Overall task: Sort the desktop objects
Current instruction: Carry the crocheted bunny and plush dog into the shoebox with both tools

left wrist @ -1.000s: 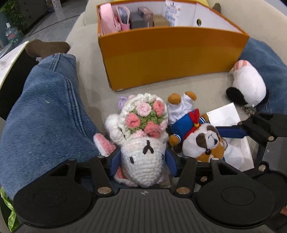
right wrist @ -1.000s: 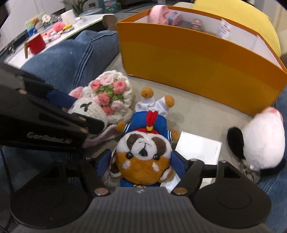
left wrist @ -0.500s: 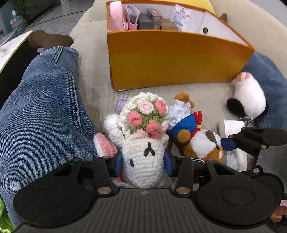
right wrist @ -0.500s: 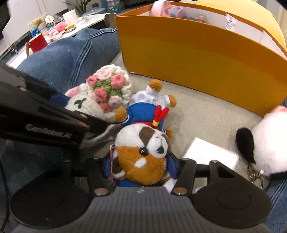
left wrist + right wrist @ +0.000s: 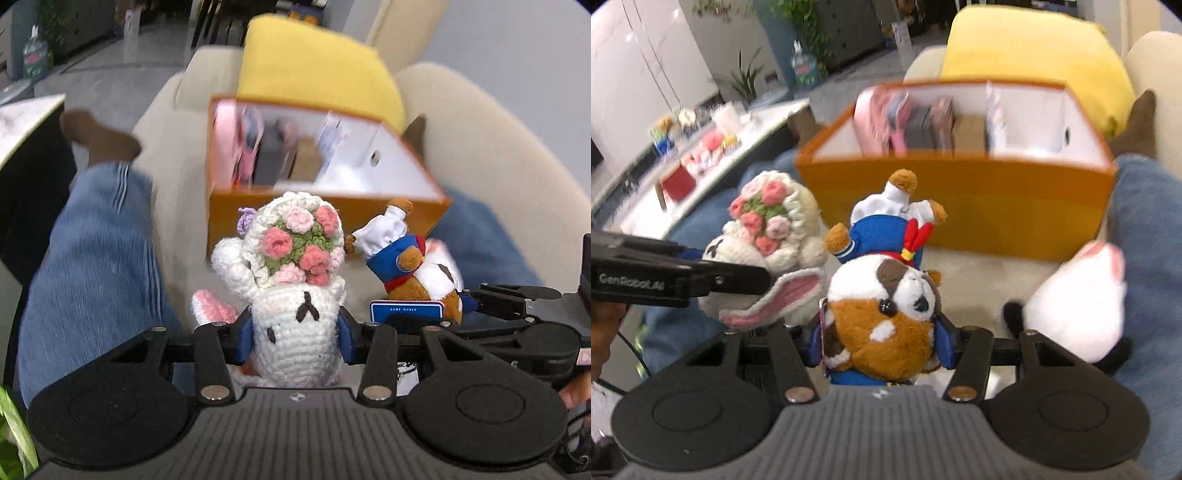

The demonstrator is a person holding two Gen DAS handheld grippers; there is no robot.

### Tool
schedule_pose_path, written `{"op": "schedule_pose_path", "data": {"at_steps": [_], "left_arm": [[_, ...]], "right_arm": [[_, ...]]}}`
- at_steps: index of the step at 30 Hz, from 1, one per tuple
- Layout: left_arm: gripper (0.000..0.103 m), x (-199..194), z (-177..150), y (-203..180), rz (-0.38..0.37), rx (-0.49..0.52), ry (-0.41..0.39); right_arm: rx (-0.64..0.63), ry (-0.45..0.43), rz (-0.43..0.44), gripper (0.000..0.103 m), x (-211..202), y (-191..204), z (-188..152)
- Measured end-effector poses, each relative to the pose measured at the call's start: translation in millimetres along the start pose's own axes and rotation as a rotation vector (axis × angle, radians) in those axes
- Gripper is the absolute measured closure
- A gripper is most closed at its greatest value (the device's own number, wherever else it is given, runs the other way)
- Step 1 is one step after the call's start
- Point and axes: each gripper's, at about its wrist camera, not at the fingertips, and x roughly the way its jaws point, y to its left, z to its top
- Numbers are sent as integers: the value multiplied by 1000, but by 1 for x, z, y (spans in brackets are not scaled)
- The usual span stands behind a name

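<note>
Blue-padded left tongs (image 5: pixel 296 334) clench a crocheted white bunny (image 5: pixel 295 295) by its head, flower bouquet pointing away. Beside them, the right tongs (image 5: pixel 881 341) grip a sailor-suited plush dog (image 5: pixel 882 295) head first. Both toys are held up in front of an orange box (image 5: pixel 960 199) on a cream sofa (image 5: pixel 498 155), a white plush (image 5: pixel 1078 295) lying near.

black tongs (image 5: pixel 295 341) with blue pads (image 5: pixel 243 339), round side discs, silver screws, ribbed grey housing; "genrobot.ai" lettering; person wears blue jeans (image 5: pixel 92 266), brown socks (image 5: pixel 99 136).
</note>
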Motion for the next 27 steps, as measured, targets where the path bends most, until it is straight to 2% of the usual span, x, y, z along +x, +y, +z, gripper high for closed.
{"op": "schedule_pose_path", "data": {"at_steps": [4,10,15,19,23,27], "left_arm": [[53,-16,25,-11,-27,35,-67],[53,-28,69,-27,-50,78,-145],[53,-16,102,-29,-53,65,-159],[53,2,122,-27,-43,47,-153],[53,26,133,-17,-45,15,-94],[53,49,135,-7,-24,-5,-33]], "right_arm": [[11,-67,28,45,-30,-11,22],[17,-139,59,45,-53,-26,63],[-3,-180,42,45,-52,-30,100],[22,-186,50,45,-41,-43,124],[36,-168,43,45,-22,-52,140],[74,-107,67,45,6,-65,147]]}}
